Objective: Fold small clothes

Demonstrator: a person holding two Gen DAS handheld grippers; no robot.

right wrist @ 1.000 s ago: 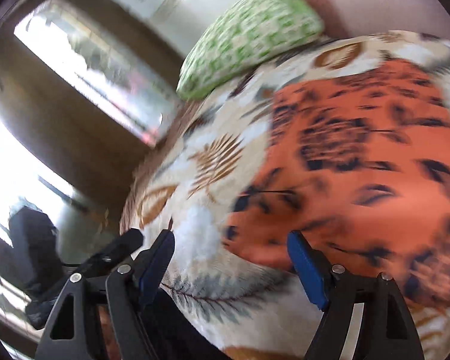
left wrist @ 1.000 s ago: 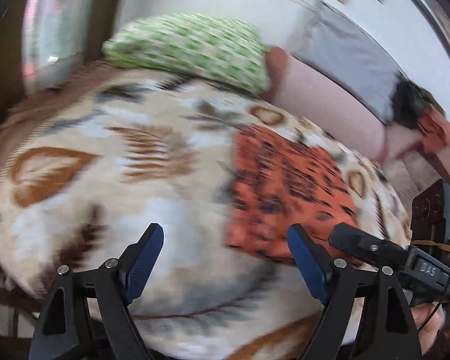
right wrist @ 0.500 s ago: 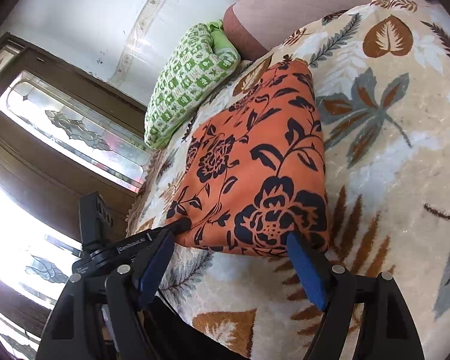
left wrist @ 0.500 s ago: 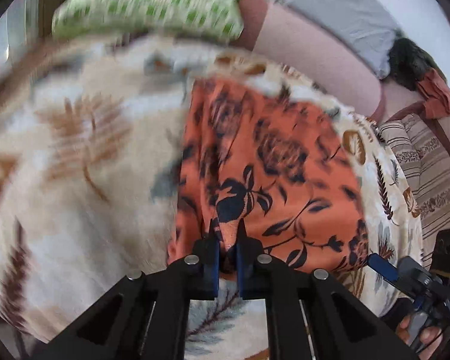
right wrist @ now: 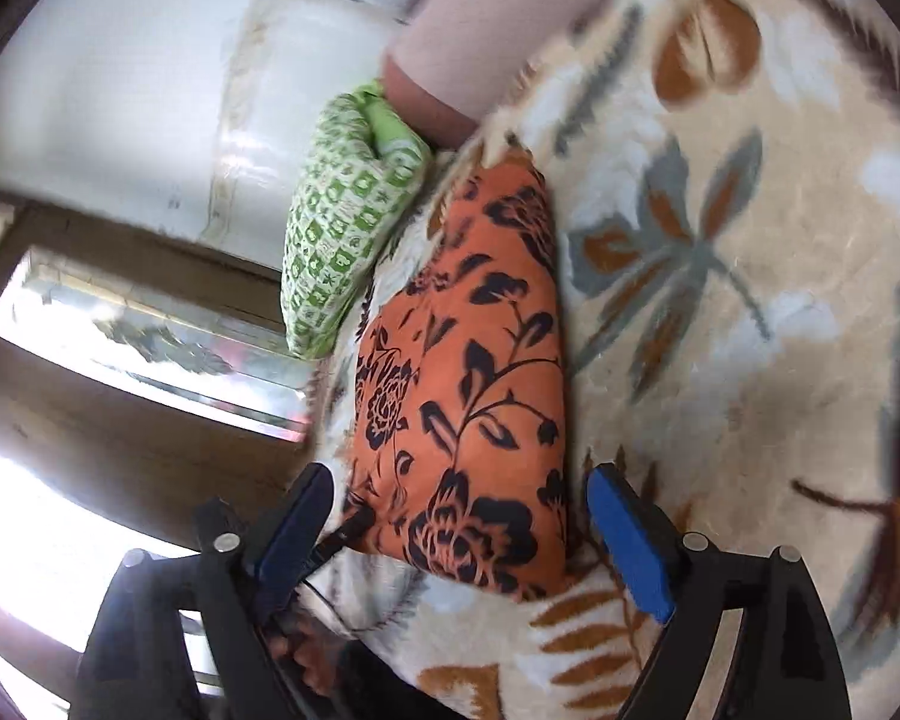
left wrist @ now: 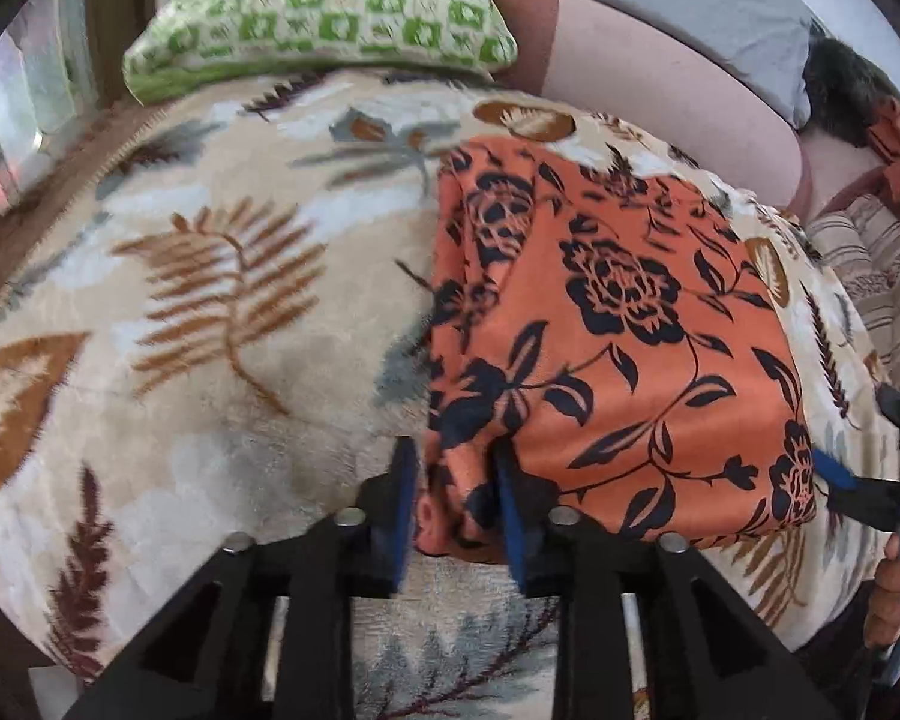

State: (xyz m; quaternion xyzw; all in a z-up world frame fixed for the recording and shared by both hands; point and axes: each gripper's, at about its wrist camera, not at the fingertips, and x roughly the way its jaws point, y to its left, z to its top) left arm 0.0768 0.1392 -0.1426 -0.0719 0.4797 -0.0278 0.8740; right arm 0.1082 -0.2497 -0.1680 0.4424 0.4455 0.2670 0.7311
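Observation:
An orange garment with a black flower print [left wrist: 618,330] lies folded on a beige leaf-patterned blanket [left wrist: 210,312]. My left gripper [left wrist: 456,504] is shut on the garment's near left corner, with bunched cloth between its blue pads. In the right wrist view the same garment [right wrist: 474,384] lies ahead. My right gripper [right wrist: 456,534] is open, its blue pads either side of the garment's near right corner, not pinching it. The right gripper's fingertip also shows at the right edge of the left wrist view [left wrist: 834,474].
A green checked pillow [left wrist: 324,24] lies at the far end of the bed, next to a pink bolster [left wrist: 660,78] and a grey cushion [left wrist: 702,12]. A striped cloth [left wrist: 882,276] lies at the right. A wooden window frame [right wrist: 138,324] stands to the left.
My left gripper closed on the garment's near left corner and now holds bunched cloth. My right gripper stayed open and moved up to the near right corner.

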